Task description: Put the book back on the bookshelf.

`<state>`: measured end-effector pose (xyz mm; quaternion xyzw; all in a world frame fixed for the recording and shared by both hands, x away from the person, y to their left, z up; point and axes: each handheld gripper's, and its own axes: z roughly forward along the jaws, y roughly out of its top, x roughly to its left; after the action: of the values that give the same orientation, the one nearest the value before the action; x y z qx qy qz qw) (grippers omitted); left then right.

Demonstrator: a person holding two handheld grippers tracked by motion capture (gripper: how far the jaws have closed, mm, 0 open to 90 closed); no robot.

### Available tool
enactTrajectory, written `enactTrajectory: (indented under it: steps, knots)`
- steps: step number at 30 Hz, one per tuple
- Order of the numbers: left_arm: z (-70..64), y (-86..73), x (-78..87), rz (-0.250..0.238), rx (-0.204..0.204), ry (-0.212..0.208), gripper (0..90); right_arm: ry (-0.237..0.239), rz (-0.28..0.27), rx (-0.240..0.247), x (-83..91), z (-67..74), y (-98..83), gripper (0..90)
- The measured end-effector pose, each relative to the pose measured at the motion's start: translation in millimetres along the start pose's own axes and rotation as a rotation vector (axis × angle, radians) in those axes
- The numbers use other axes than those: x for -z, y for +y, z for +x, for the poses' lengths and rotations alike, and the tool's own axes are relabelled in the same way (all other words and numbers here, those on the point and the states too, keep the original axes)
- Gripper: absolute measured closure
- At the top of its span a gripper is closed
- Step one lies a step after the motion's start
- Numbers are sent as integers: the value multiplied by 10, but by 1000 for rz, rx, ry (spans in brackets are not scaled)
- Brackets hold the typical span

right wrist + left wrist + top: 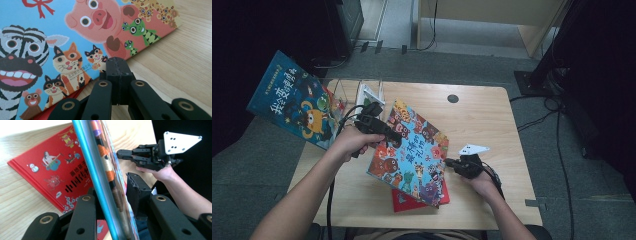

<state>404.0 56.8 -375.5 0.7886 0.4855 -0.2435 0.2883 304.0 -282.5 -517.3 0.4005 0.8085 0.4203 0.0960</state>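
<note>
Left gripper (393, 136): black body, with linkage arms of matt black plastic pinned by brass-coloured rivets, as seen in the left gripper view; the inner pads are made of a dark, slightly textured material. A black cable (330, 200) is seen trailing from it down past the forearm. Right gripper (449, 162): the same black construction, topped by a pale grey three-cornered plate (178, 142) in which small dark screw holes are drilled; black cable loops are noted behind the hand. In the right gripper view, brass rivets are again seen on black arms. Both forearms are bare; no sleeves are seen.
</note>
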Motion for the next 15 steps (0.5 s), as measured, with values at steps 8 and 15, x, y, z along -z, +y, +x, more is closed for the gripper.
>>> enactTrajectory:
  steps: [8, 15]
  knots:
    - [12, 56, 46, 9, 22, 27, 730, 13, 6, 10, -71, 32, 53, 900]
    - [-9, 74, 86, 12, 18, 3, 757, 6, 8, 32, -112, 56, 88, 897]
